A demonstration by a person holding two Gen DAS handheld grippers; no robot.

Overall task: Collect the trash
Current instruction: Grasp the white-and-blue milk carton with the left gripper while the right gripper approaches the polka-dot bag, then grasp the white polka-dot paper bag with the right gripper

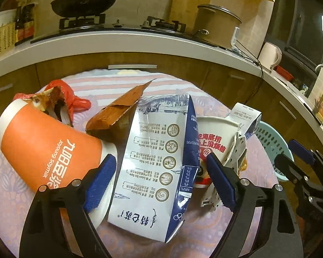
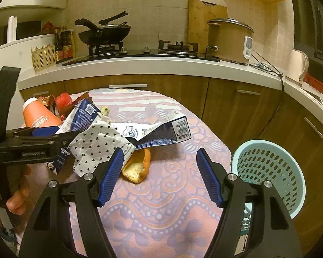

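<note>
Blue-padded fingers of your left gripper (image 1: 161,182) straddle the flattened white-and-navy milk carton (image 1: 155,167) lying on the patterned pink-and-lilac tablecloth (image 2: 161,204). The jaws stand wide, one pad on each side of the carton; neither visibly presses it, so nothing is held.

Your right gripper (image 2: 159,176) hangs over bare cloth, jaws about two-thirds apart and empty. Its left pad sits just beside a torn piece of bread roll (image 2: 137,167).

Containers:
- Pale turquoise perforated plastic basket (image 2: 271,172) stands off the table's right edge, near the right gripper. Its inside is only partly visible; no contents can be made out.
- White paper noodle bowl with red lettering (image 1: 213,137), right of the carton, holds crumpled white paper with black hearts (image 1: 236,148) and a second small white-and-navy carton (image 1: 247,116) leaning against its rim.
- Orange-and-white soymilk paper cup (image 1: 43,150) lies tipped on its side, touching the left pad's outer face; a torn foil wrapper (image 1: 51,101) pokes from its mouth.

Around: a brown paper pouch (image 1: 116,116) sits behind the milk carton, and a red plastic bag (image 1: 73,99) lies further back. Cup and bowl crowd the carton on both sides.
</note>
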